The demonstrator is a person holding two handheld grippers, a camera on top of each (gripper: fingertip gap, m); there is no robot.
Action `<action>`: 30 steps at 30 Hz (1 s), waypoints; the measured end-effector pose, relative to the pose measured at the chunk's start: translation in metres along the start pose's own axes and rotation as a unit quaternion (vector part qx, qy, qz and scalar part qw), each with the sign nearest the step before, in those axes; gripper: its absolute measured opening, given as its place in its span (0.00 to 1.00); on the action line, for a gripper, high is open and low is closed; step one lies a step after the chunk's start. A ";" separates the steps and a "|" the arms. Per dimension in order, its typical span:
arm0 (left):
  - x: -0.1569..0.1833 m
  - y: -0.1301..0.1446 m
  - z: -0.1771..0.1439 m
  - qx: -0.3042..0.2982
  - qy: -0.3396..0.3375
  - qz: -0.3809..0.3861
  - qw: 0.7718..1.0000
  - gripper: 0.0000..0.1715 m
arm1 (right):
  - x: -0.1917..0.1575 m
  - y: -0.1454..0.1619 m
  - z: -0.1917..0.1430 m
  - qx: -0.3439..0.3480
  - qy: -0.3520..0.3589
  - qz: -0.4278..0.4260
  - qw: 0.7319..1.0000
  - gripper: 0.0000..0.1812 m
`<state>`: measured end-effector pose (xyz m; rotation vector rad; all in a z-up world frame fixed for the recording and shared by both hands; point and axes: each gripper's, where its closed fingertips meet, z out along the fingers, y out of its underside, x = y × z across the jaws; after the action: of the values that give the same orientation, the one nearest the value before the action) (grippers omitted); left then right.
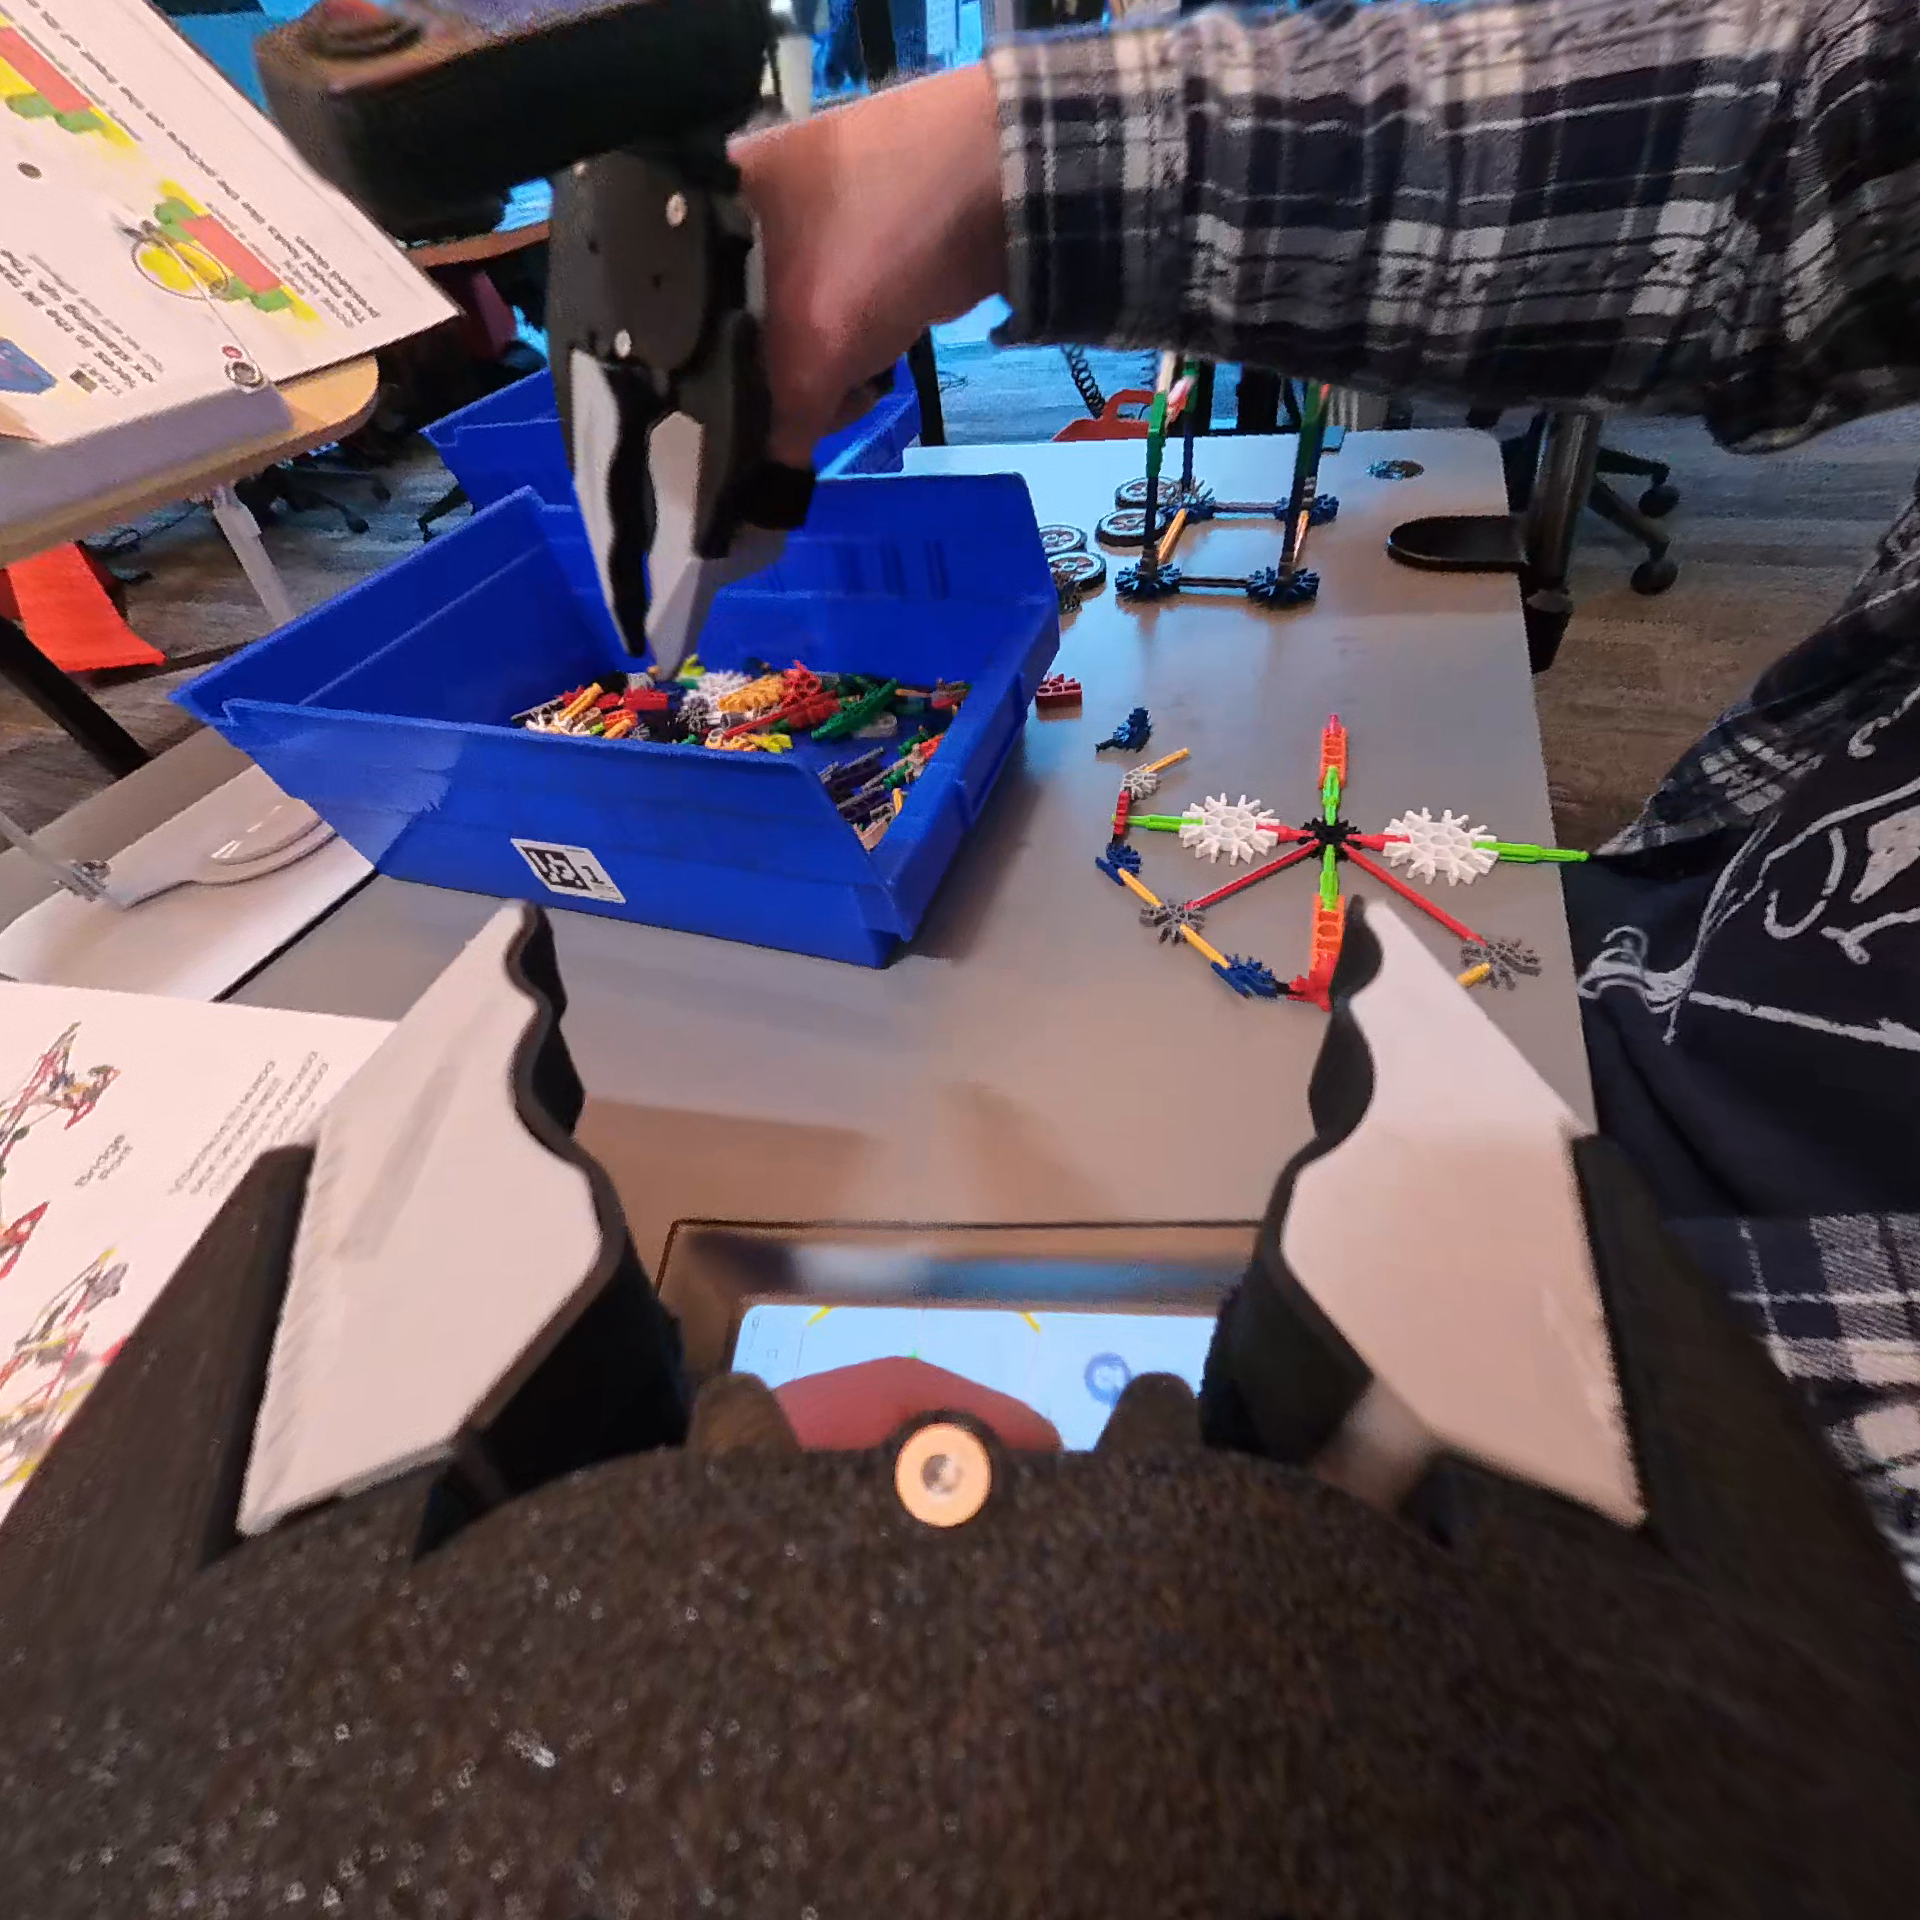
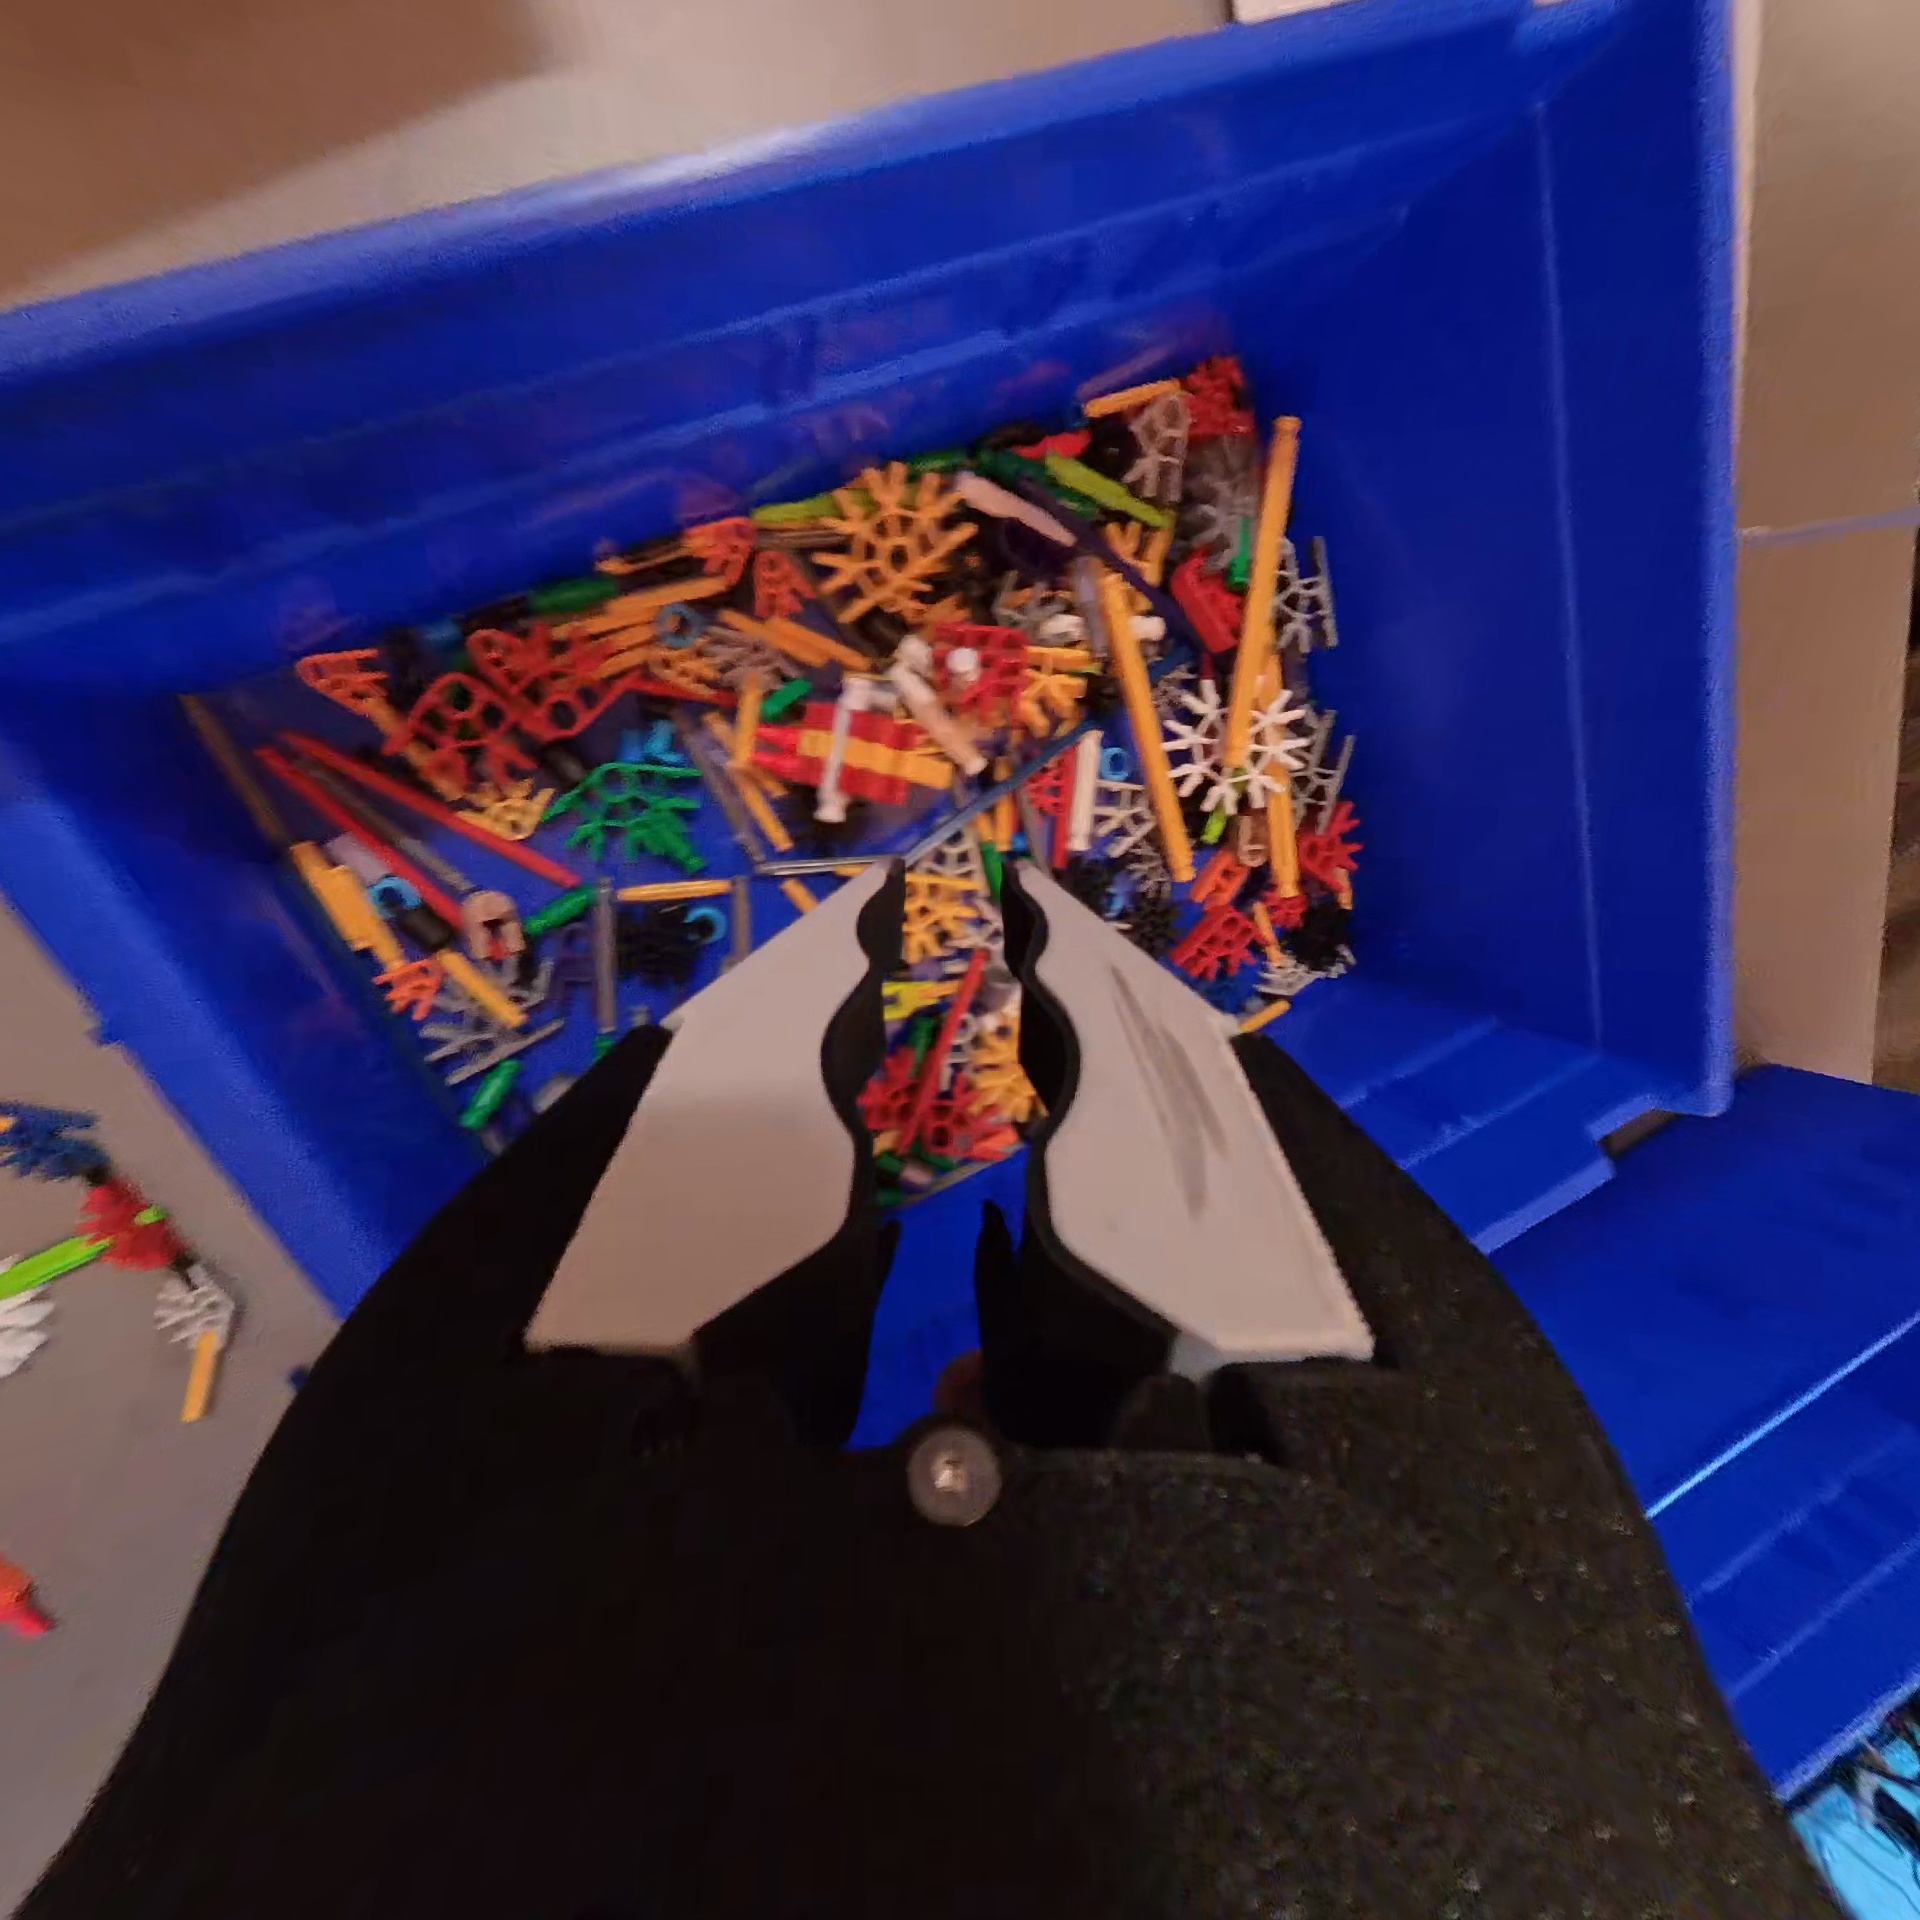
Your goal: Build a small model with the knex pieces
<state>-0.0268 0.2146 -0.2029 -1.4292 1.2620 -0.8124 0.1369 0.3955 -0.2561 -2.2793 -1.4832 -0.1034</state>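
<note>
My right gripper [image 2: 951,875] hangs tip-down inside a blue bin [image 2: 935,312], just above a heap of small coloured rods and connectors [image 2: 935,717]. Its jaws stand a narrow gap apart with nothing between them. It also shows in the left wrist view [image 1: 655,623], held by a hand in a plaid sleeve [image 1: 1455,187]. My left gripper [image 1: 951,925] is wide open and empty above the grey table [image 1: 987,1070], in front of the blue bin [image 1: 623,821]. A flat model of rods and white gear-like connectors [image 1: 1330,862] lies to its right.
An upright rod frame [image 1: 1226,520] and black wheels [image 1: 1070,551] stand at the table's far end. A second blue bin [image 2: 1766,1351] sits beside the first. An instruction booklet on a stand [image 1: 156,208] is at the upper left, another booklet [image 1: 125,1143] at the left. Across from one pair of fingers to the other is roughly 25 cm.
</note>
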 end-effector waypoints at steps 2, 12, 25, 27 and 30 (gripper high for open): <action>0.000 -0.003 0.003 0.007 0.004 0.003 1.000 0.82 | 0.016 0.001 0.007 -0.015 0.009 -0.006 1.000 0.09; -0.003 -0.015 0.019 0.025 0.004 0.024 0.999 0.82 | 0.052 0.008 0.033 -0.080 0.006 -0.064 0.995 0.06; 0.000 -0.010 0.030 0.019 0.014 0.030 0.999 0.82 | -0.089 -0.020 0.006 -0.007 -0.194 -0.198 0.961 0.08; -0.001 -0.008 0.031 0.018 0.014 0.031 0.999 0.81 | -0.102 -0.009 0.010 -0.035 -0.198 -0.227 0.953 0.06; 0.000 -0.008 0.031 0.016 0.014 0.033 0.999 0.81 | -0.105 0.002 0.020 -0.060 -0.185 -0.250 0.949 0.05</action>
<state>0.0046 0.2222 -0.2035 -1.3490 1.3052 -0.8073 0.0904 0.3124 -0.3045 -2.0317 -2.2867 0.0992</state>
